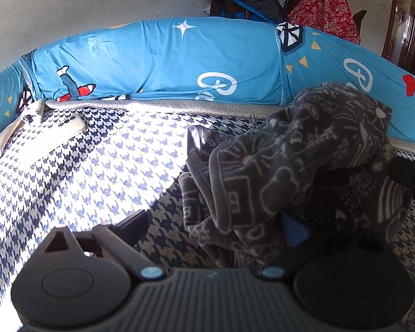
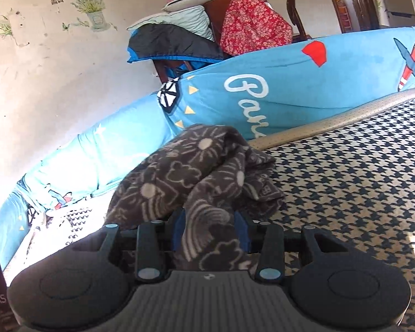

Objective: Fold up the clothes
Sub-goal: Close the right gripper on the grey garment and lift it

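One bunched fleecy grey garment (image 2: 196, 177), houndstooth mattress (image 2: 359, 182)

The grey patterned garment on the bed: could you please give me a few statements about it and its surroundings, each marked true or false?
1. The right gripper is shut on the grey patterned garment. True.
2. The garment lies flat and neatly folded. False: it is bunched up and partly lifted off the houndstooth bed cover.
3. A white phone lies on the bed cover near the blue bedding. True.
4. The left gripper is clamped on the phone. False: its fingers stand wide apart beside the garment, far from the phone.
5. The red floral cloth lies on the bed cover. False: it is draped over furniture behind the blue bedding.
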